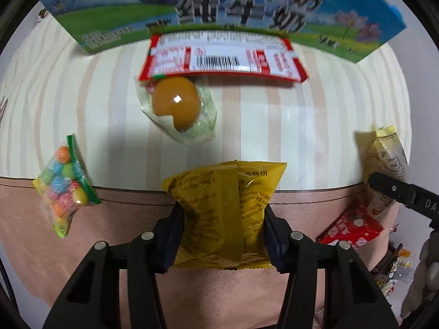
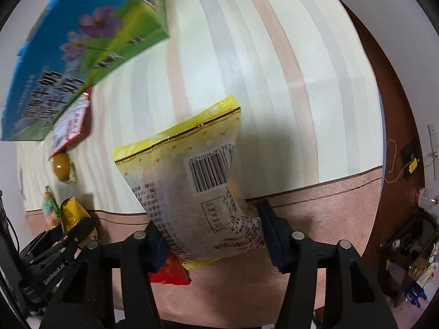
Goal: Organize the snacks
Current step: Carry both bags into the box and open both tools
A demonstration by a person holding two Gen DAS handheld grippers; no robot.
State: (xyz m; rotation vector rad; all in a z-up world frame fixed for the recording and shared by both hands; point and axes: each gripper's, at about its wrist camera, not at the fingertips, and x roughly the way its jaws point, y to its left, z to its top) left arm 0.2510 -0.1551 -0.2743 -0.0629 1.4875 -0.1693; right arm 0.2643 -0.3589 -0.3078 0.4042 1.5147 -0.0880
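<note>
The left gripper [image 1: 223, 227] squeezes a yellow snack bag [image 1: 225, 213] from both sides, above where the striped cloth [image 1: 315, 126] meets its pink edge; ahead lie an egg pack [image 1: 178, 109] and a red-edged packet [image 1: 222, 57] touching the milk box [image 1: 219, 11]; a candy bag [image 1: 64, 181] sits apart at the left; the right gripper [image 2: 212, 235] pinches a pale barcode bag [image 2: 197, 192], with bare cloth beyond it.
</note>
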